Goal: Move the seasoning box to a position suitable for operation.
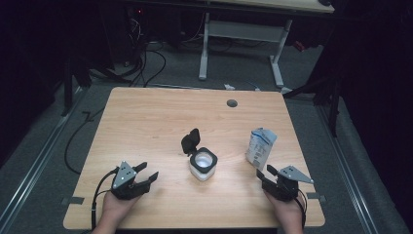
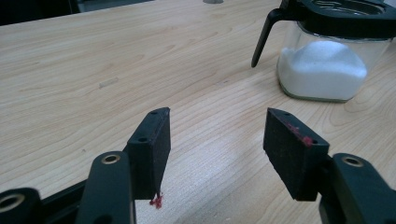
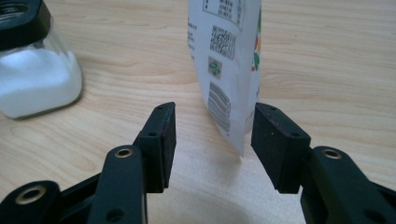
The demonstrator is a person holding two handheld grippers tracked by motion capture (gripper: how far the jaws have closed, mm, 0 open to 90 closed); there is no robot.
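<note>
A: Item 1, right gripper: jaws apart, nothing clamped, no contact.
B: Target?
A: White pouch, upright, long axis vertical, just ahead of the tips; in the right gripper view its lower edge sits in line w/ the gap, nearer the right jaw.
B: Item 2?
A: Left gripper: apart, empty, farther off. Open glass jar w/ white powder btwn the two.
</note>
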